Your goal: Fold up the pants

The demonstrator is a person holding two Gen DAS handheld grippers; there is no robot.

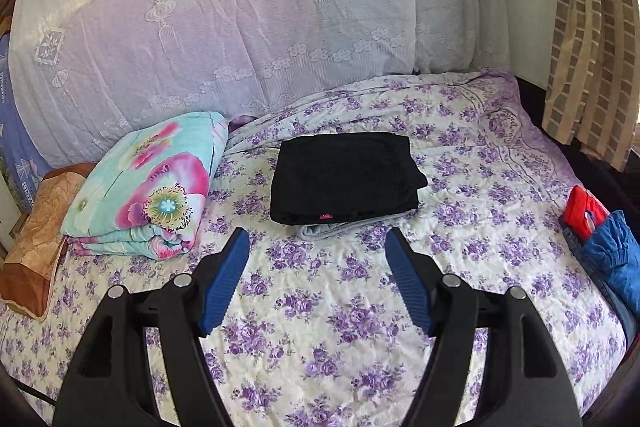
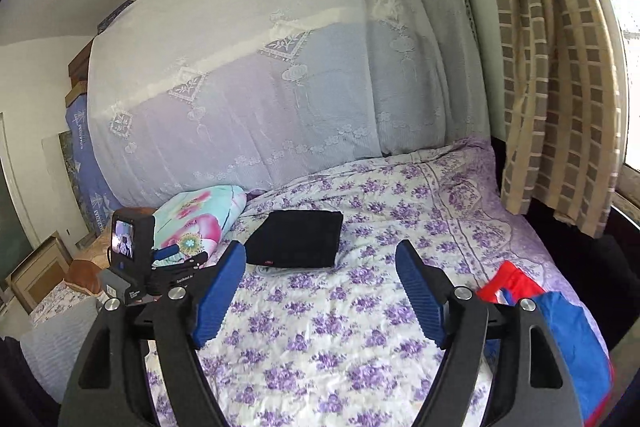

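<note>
Black pants [image 1: 344, 177] lie folded into a neat rectangle on the purple-flowered bedspread [image 1: 340, 307], on top of a grey folded garment [image 1: 340, 229] whose edge peeks out at the front. The same black pants [image 2: 296, 239] show in the right wrist view, farther off. My left gripper [image 1: 318, 239] hangs open above the bedspread, short of the pile, nothing between its blue pads. My right gripper [image 2: 320, 255] is open too, held back over the bed with nothing in it. The left gripper's camera body [image 2: 128, 247] shows at the left of the right wrist view.
A folded floral quilt [image 1: 148, 187] and a brown pillow [image 1: 36, 251] lie left of the pile. Red and blue clothes [image 1: 604, 235] sit at the bed's right edge. A lace-covered stack [image 1: 240, 27] backs the bed; a checked curtain [image 1: 588, 47] hangs at the right.
</note>
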